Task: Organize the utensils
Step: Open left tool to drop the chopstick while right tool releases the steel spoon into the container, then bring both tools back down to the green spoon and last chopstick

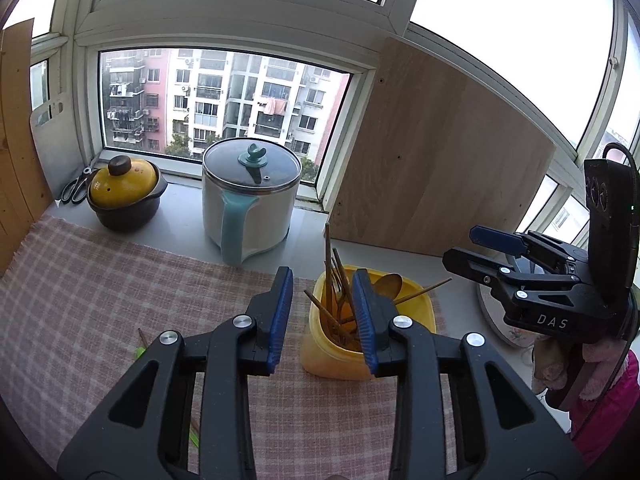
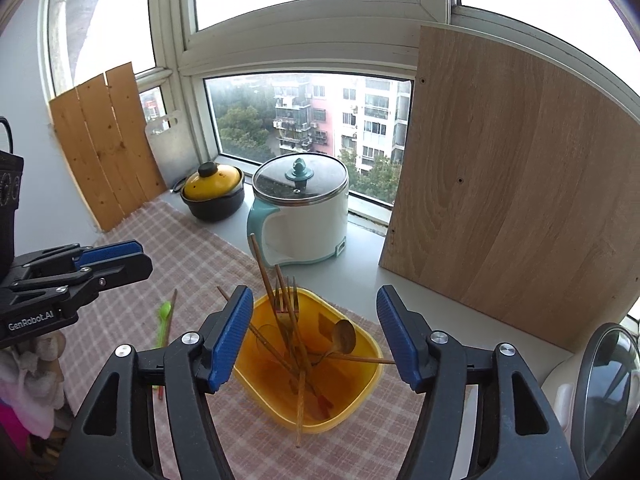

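A yellow tub [image 2: 360, 392] stands on the checked cloth [image 2: 192, 264] and holds wooden chopsticks [image 2: 266, 280], a fork [image 2: 286, 292] and a wooden spoon [image 2: 344, 336]. The tub shows in the left wrist view too [image 1: 320, 352]. My right gripper [image 2: 316, 336] is open and empty, just above the tub. My left gripper [image 1: 322, 320] is open and empty, left of the tub; it also shows in the right wrist view [image 2: 116, 258]. A green spoon [image 2: 164, 320] and a chopstick [image 2: 170, 320] lie on the cloth to the tub's left.
A white and teal electric pot [image 2: 304, 216] and a yellow-lidded clay pot [image 2: 214, 192] stand by the window. Scissors [image 1: 76, 186] lie by the clay pot. A wooden board [image 2: 516, 200] leans at the right, slats [image 2: 104, 152] at the left. A glass lid [image 2: 608, 392] is far right.
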